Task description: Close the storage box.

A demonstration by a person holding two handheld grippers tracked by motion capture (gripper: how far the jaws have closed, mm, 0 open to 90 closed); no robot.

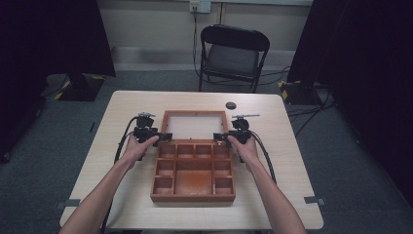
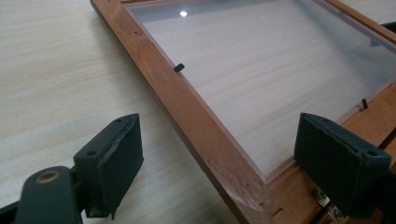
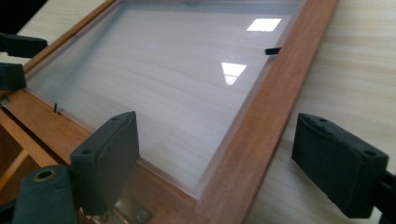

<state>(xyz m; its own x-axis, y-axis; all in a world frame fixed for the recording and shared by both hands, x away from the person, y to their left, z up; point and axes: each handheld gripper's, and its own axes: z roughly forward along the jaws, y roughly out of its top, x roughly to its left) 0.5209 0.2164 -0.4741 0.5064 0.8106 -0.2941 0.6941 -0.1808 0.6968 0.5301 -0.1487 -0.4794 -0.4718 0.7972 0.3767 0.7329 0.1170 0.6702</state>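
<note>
A wooden box (image 1: 193, 197) with several small compartments lies on the table, its lid (image 1: 195, 113) swung flat behind it. The lid is a wooden frame (image 2: 187, 107) around a clear pane (image 2: 261, 60). My left gripper (image 1: 163, 137) stands open at the lid's left rail near the hinge. In the left gripper view the gripper (image 2: 224, 149) has one jaw on each side of that rail. My right gripper (image 1: 221, 138) is open at the right rail (image 3: 275, 93). In the right gripper view the gripper (image 3: 219, 149) likewise has the rail between its jaws, not touching it. A metal hinge (image 3: 135, 212) shows at the bottom.
A small black round object (image 1: 231, 105) lies on the table (image 1: 272, 195) behind the lid's right corner. A black folding chair (image 1: 234, 51) stands beyond the far edge. Dark curtains hang at both sides. Cables trail from both grippers toward the person.
</note>
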